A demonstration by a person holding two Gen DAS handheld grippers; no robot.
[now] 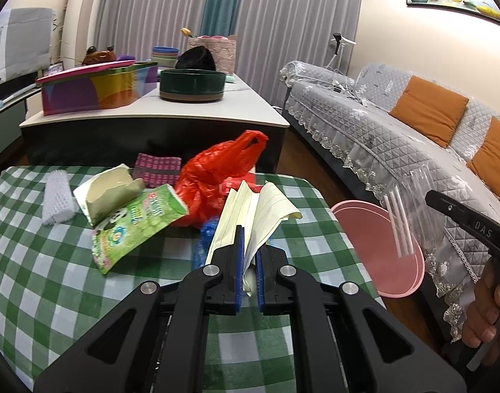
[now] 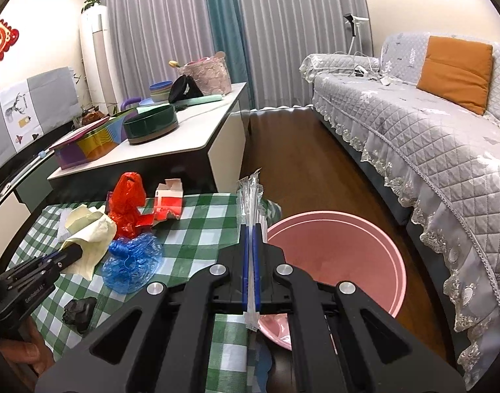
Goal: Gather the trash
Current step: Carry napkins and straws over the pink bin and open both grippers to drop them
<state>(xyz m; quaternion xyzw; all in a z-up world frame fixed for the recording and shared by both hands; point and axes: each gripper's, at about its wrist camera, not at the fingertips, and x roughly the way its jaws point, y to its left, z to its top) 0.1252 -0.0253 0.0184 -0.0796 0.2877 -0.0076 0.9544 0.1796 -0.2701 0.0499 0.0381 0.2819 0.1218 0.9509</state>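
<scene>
The left gripper (image 1: 248,262) is clamped on a folded sheet of lined paper (image 1: 253,209) above the green checked tablecloth (image 1: 53,262). The right gripper (image 2: 251,255) pinches a clear packet of white straws (image 2: 250,196), held over the table edge beside the pink basin (image 2: 341,249) on the floor. Farther back on the cloth lie a blue plastic wad (image 2: 132,262), a green snack wrapper (image 1: 135,219), a red plastic bag (image 1: 217,170) and a torn red-and-white carton (image 2: 168,203).
</scene>
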